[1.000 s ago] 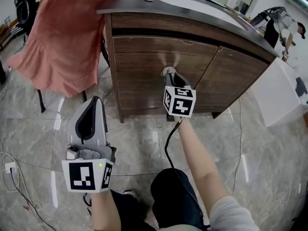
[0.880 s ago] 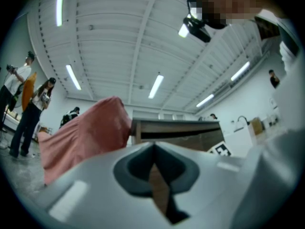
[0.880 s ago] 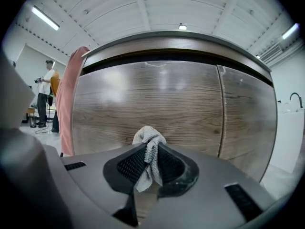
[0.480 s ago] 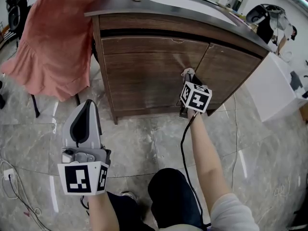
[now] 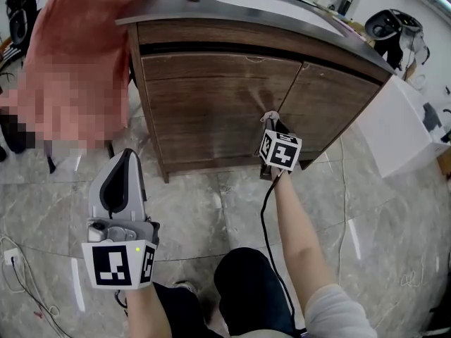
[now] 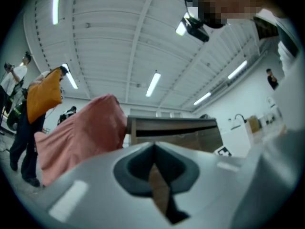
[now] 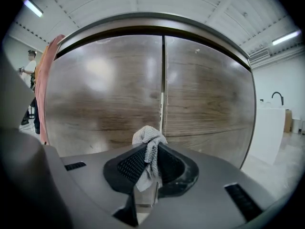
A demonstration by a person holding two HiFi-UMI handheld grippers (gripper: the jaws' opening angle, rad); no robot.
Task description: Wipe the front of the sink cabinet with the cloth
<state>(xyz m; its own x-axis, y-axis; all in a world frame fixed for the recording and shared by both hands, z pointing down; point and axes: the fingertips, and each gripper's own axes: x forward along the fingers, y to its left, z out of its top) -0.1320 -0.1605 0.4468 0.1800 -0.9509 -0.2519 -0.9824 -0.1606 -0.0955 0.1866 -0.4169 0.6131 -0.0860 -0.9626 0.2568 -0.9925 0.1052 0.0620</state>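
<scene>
Right gripper (image 5: 272, 121), pinching cloth (image 7: 147, 138), slid right across cabinet (image 5: 204, 111); left gripper (image 5: 125, 159) closed, empty.

No legible text, label, brand or number anywhere.

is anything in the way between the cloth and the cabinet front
Nothing visible. The right hand-held gripper is shut on the cloth and points straight at the cabinet doors, with nothing between them. The pink fabric hangs off to the cabinet's left, away from the doors.
</scene>
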